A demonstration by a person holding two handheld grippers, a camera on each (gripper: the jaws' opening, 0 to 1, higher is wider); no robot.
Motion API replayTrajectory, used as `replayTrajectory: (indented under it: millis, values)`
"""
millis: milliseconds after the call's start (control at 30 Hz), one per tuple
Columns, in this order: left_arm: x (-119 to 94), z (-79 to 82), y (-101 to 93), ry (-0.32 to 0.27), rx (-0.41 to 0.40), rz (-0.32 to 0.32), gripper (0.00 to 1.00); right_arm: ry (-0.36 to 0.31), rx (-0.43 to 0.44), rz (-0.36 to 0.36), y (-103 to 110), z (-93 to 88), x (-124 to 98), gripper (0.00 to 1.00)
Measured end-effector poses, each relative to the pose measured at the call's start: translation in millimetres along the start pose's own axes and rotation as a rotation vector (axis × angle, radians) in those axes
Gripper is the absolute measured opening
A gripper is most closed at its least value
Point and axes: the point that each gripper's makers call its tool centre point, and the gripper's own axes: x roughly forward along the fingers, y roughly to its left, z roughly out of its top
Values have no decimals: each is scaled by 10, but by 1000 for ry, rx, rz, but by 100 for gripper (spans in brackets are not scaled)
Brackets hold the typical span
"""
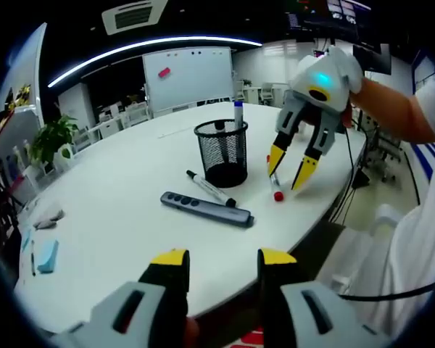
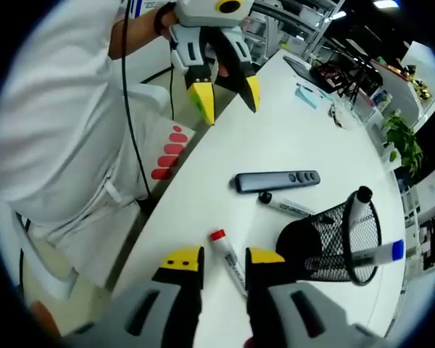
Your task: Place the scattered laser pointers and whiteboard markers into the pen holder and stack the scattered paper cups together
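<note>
While my right hand-held gripper (image 1: 291, 168) hangs open astride the red-capped marker (image 2: 228, 259) on the counter (image 1: 116, 210), touching nothing, my left hand-held gripper (image 1: 222, 259) hovers open, empty; the marker's lower end is hidden between the jaws.

The place was an open office or meeting area. A large white round table (image 1: 116, 210) stood in front, and a whiteboard (image 1: 188, 76) with magnets stood behind it. More desks and chairs (image 1: 123, 116) were visible further back, a potted plant (image 1: 51, 138) stood at the side, and a ceiling air vent (image 1: 134, 14) hung beside a curved light strip (image 1: 145, 45).
</note>
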Motion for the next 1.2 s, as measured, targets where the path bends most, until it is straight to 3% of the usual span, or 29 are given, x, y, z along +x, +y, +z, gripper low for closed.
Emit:
replayTrajectory:
  millis: [1200]
  values:
    - [-51, 5, 9, -2, 6, 13, 38, 94, -84, 85, 12, -43, 135, 18]
